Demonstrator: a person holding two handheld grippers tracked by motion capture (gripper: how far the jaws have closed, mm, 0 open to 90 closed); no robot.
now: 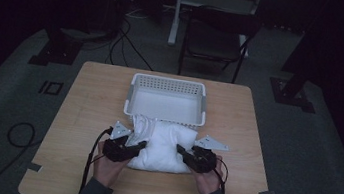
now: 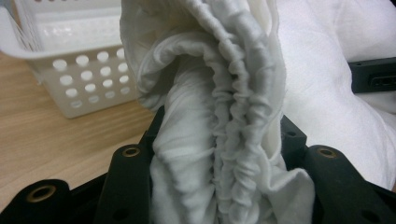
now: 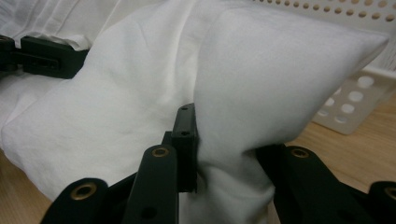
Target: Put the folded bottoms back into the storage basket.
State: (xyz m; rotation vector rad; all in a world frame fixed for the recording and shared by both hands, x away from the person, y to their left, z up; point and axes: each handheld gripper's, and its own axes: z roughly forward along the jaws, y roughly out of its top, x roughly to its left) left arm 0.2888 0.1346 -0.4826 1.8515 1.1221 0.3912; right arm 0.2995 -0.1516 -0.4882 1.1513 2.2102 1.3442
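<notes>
The white pillow [image 1: 160,146] lies at the lower middle of the frame on the table [image 1: 88,101], its far edge touching the one white basket [image 1: 166,99] just above it. My left tool [image 1: 139,146] is clamped on the gathered, ruffled end of the pillowcase, cloth bunched thick between its jaws. My right tool [image 1: 181,151] is pinched on the pillow's plain corner, its jaws squeezing the fabric. Two tools, one pillow, one basket. Bare wood lies open at left, right and below my hands.
</notes>
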